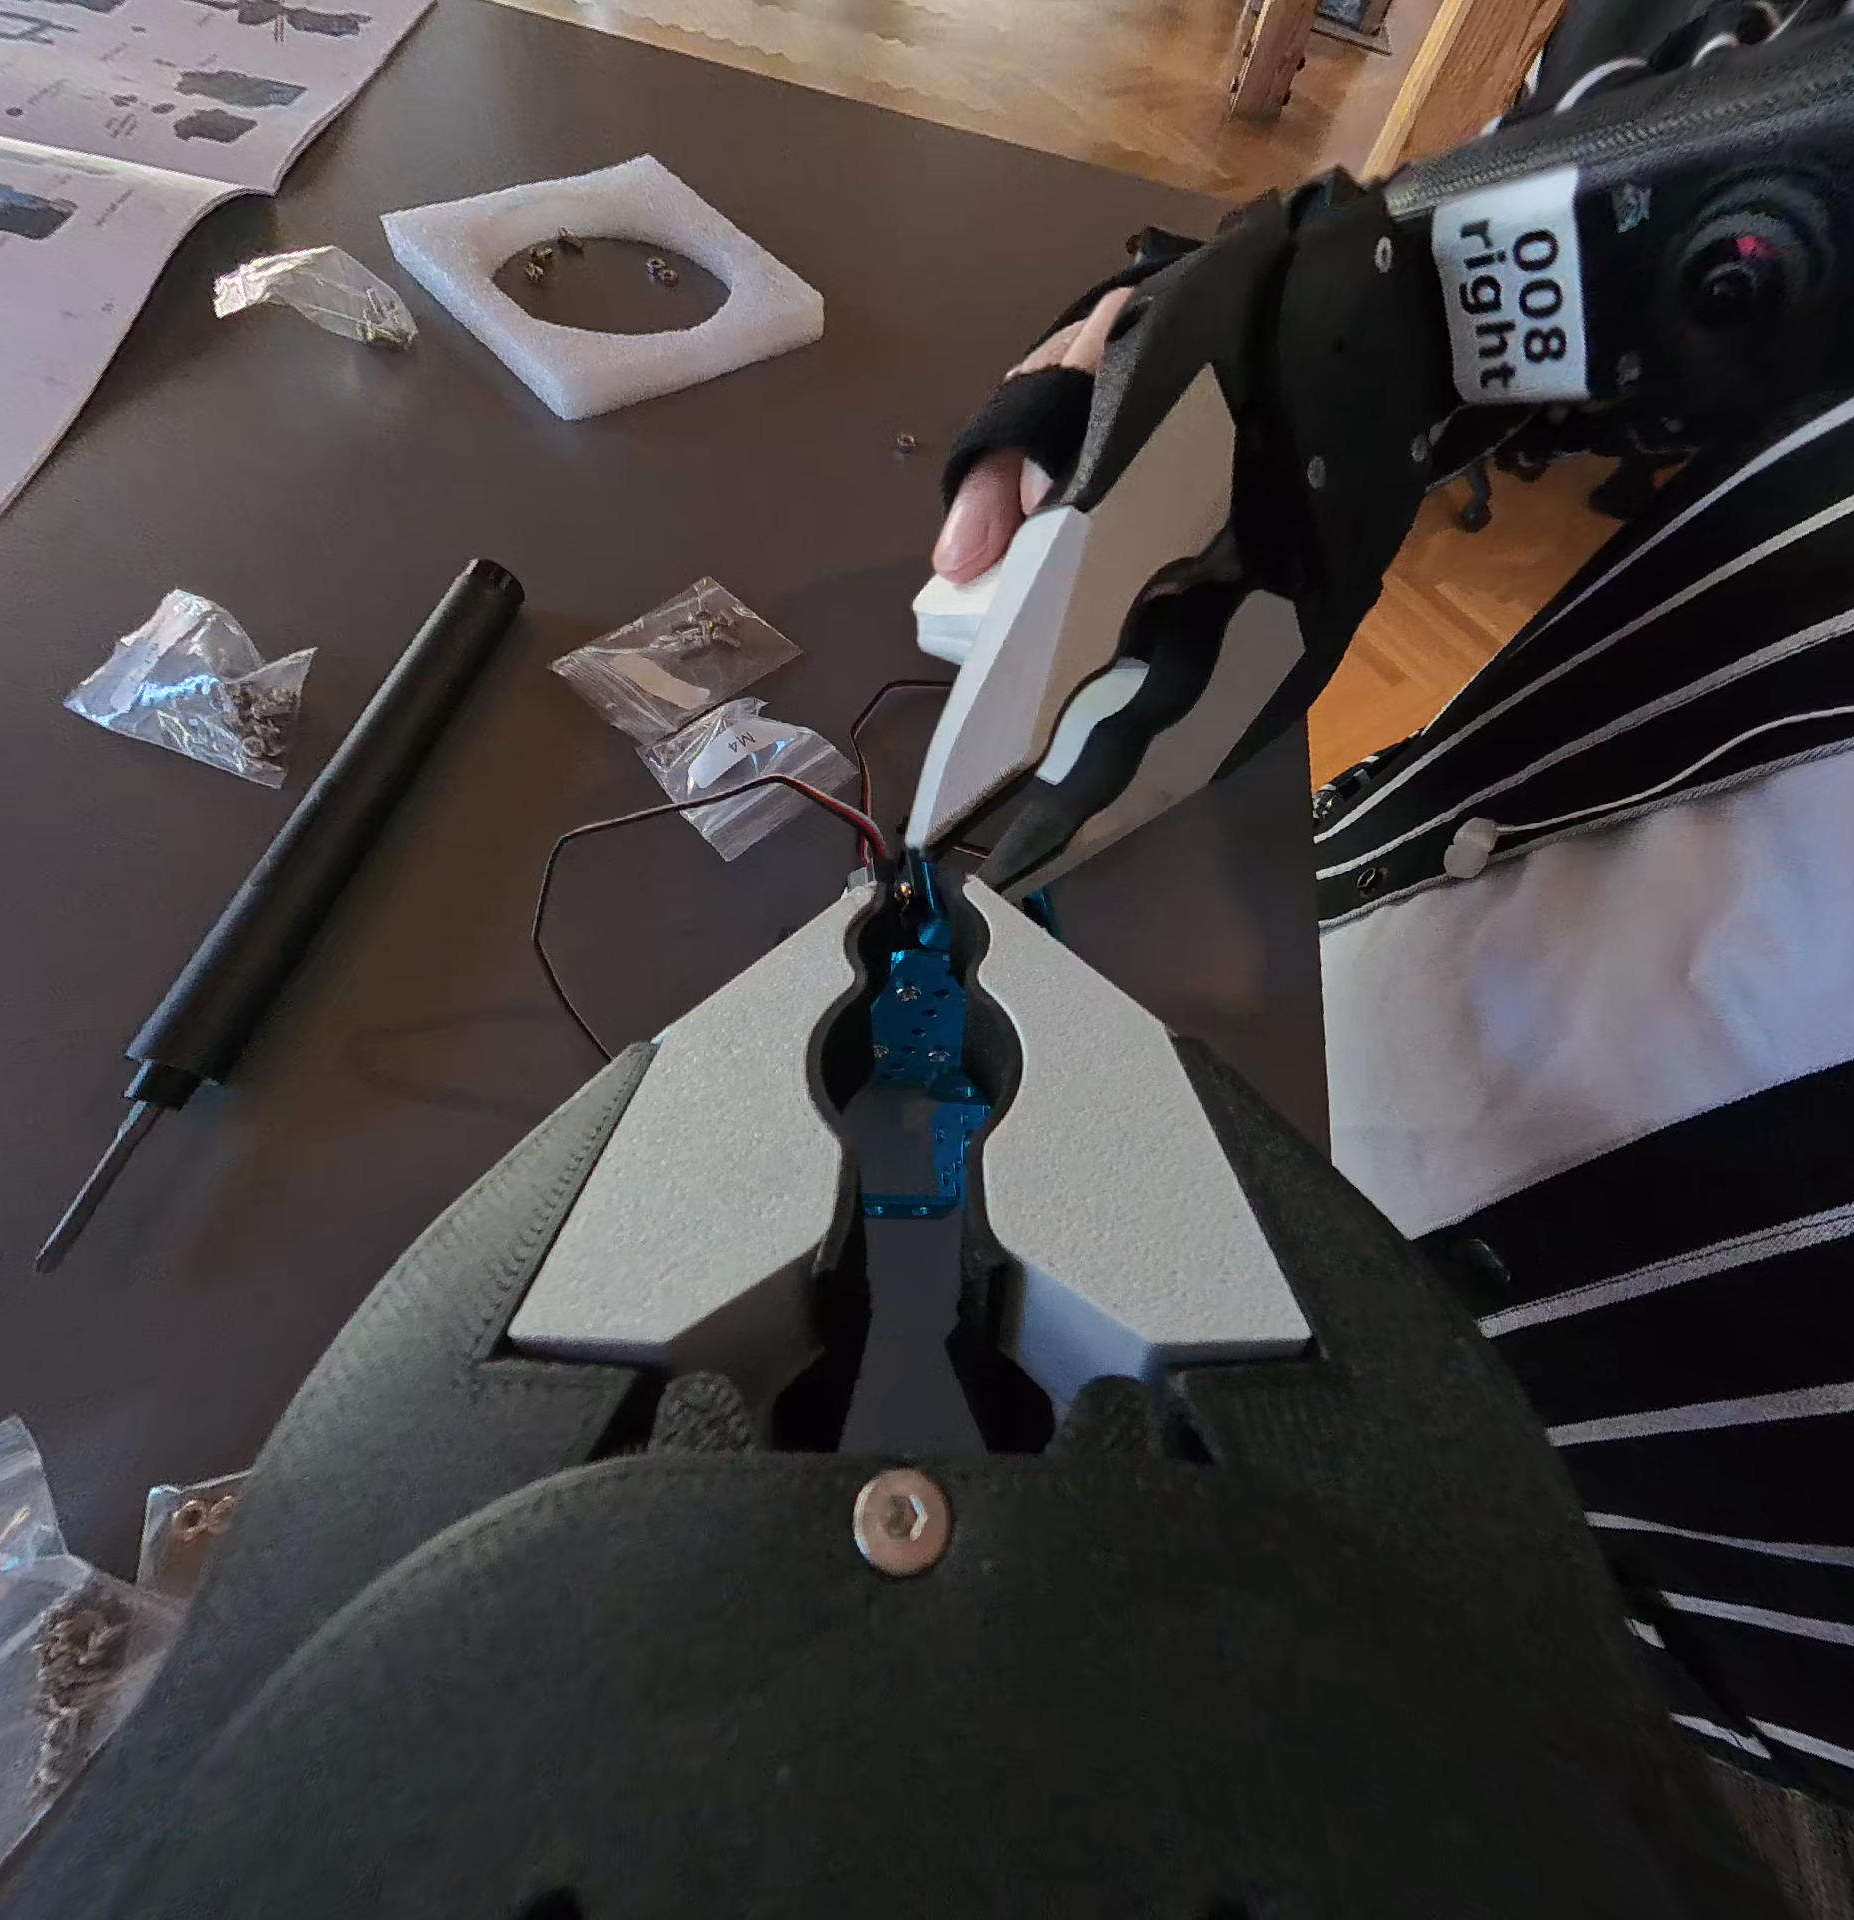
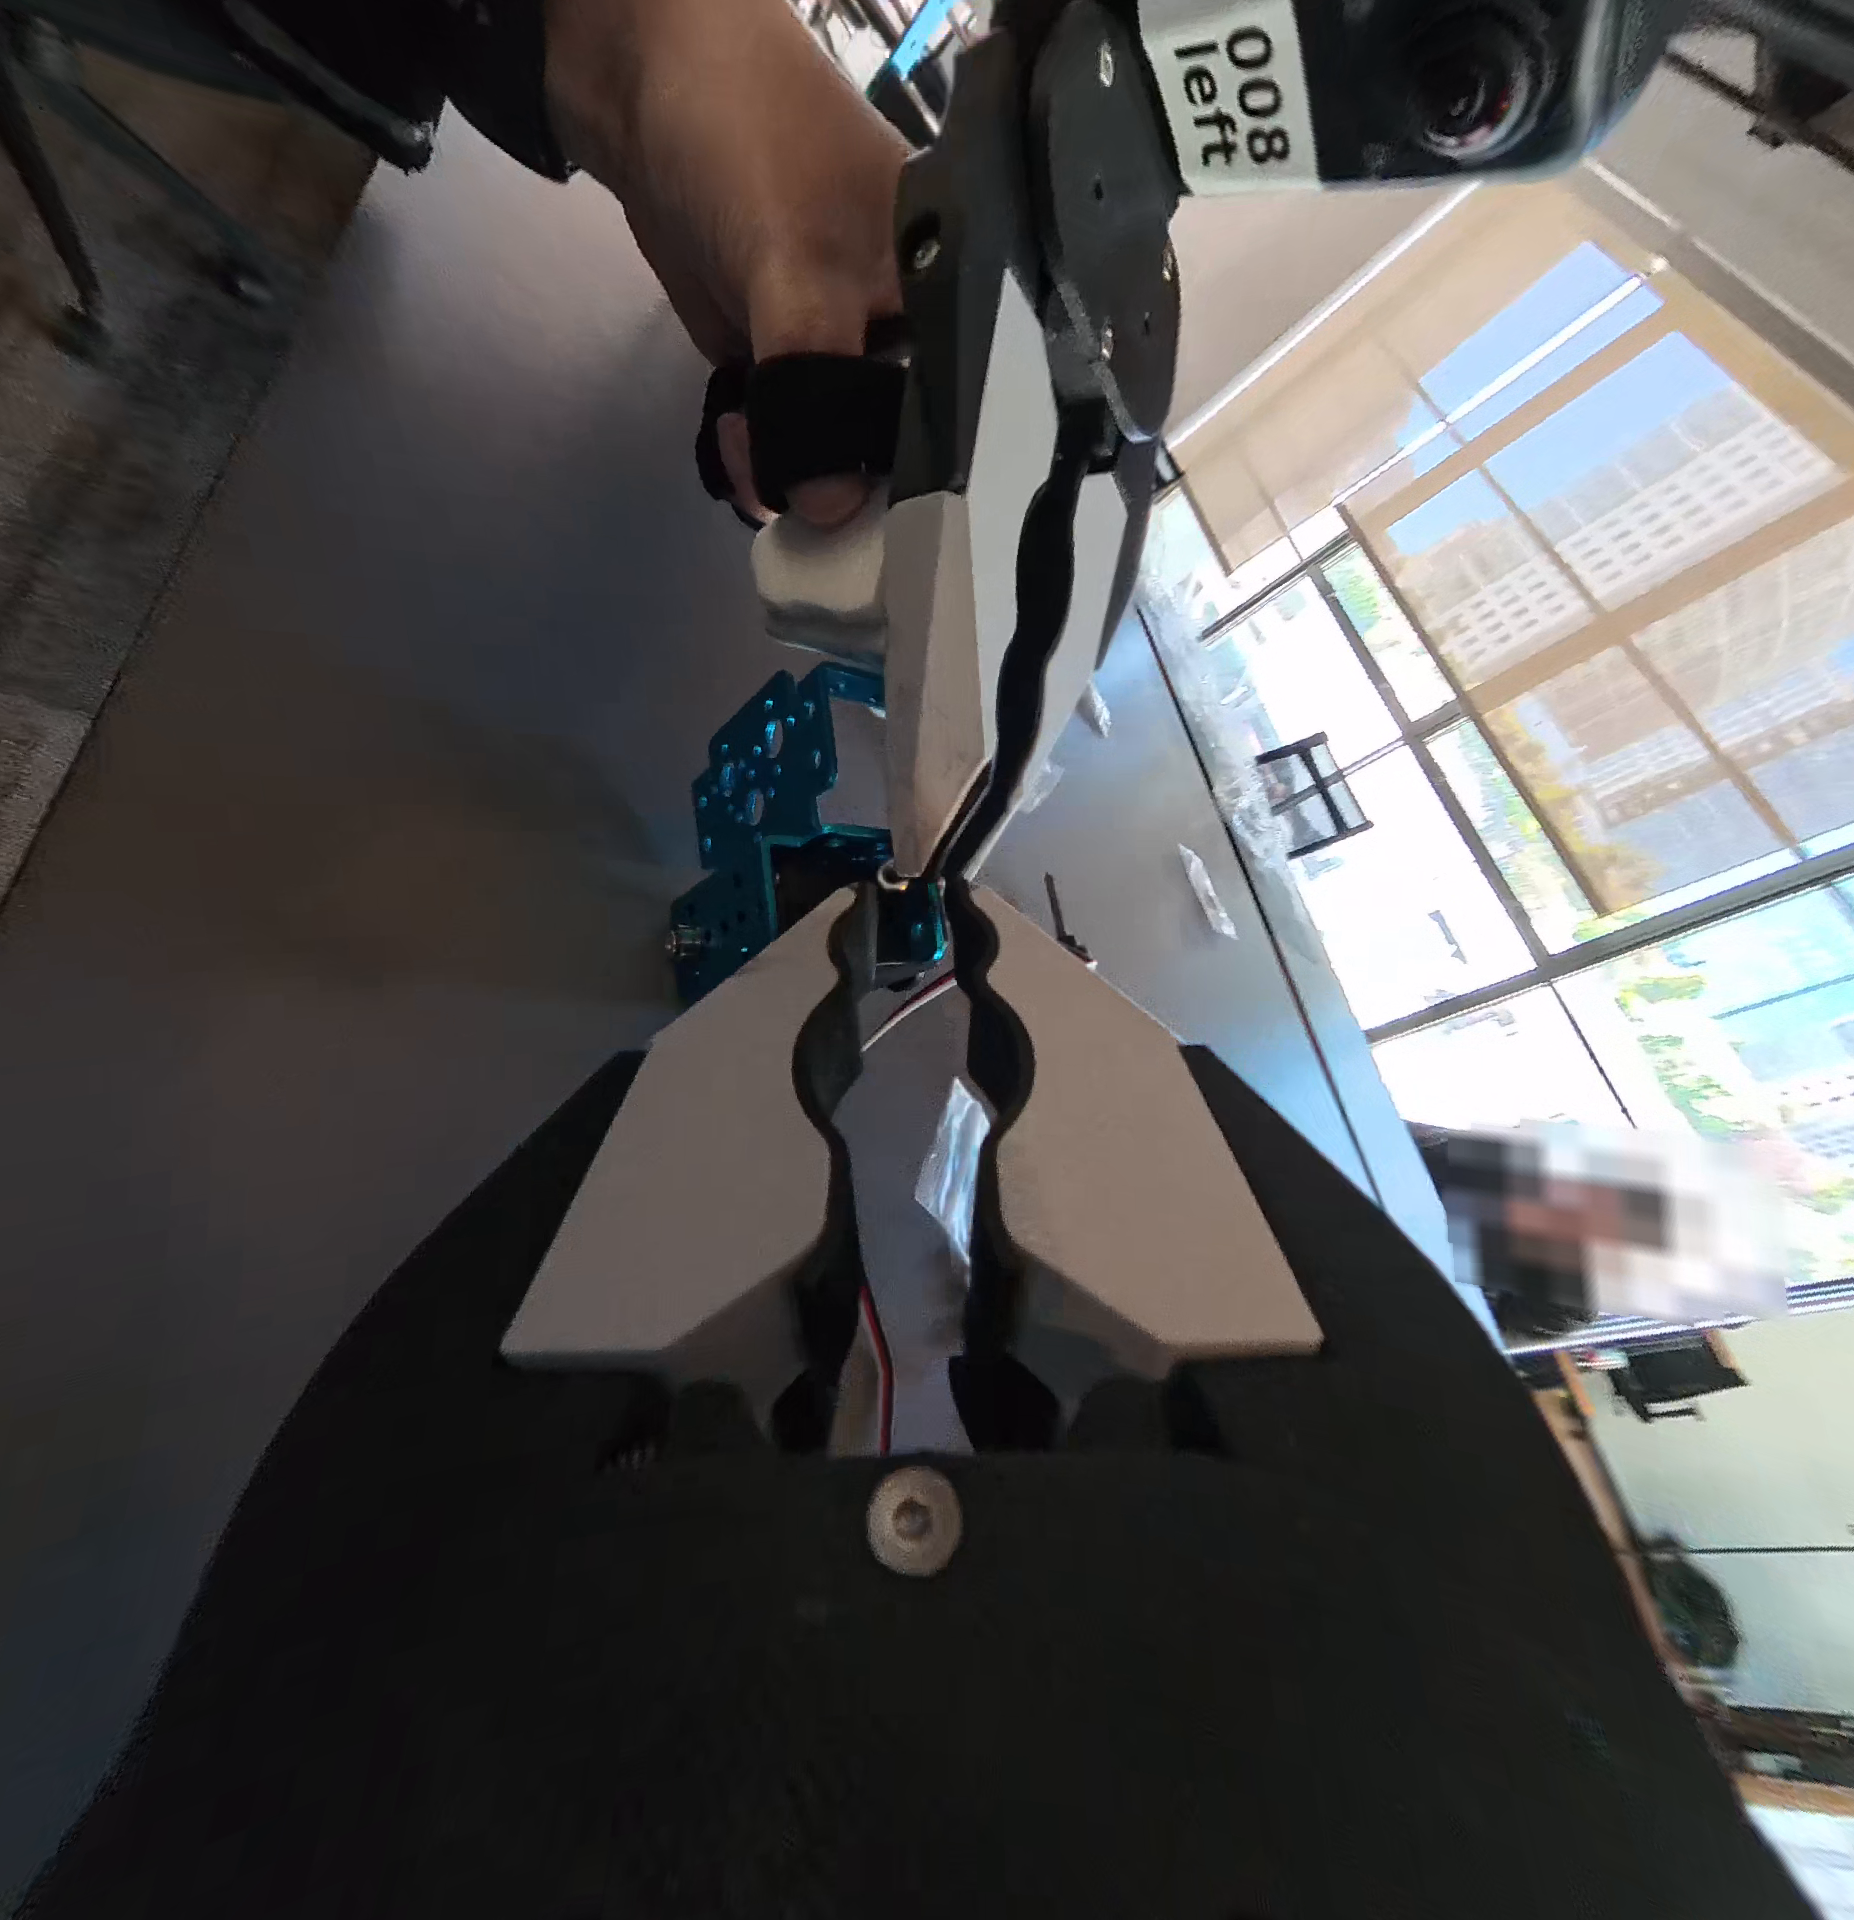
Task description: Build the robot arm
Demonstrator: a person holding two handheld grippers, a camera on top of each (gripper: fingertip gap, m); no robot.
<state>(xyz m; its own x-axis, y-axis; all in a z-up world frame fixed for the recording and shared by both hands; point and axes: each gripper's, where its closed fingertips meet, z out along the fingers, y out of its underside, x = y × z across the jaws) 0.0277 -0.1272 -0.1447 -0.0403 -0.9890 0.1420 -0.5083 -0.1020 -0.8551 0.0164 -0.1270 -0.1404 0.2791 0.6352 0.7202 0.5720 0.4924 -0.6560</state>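
Pinching the tip of a blue metal bracket assembly, the left gripper has narrow jaws; the right gripper meets it above the table, near a screwdriver.

From the right wrist, both clamp the assembly (rigid, wires fragile; grip metal edges).
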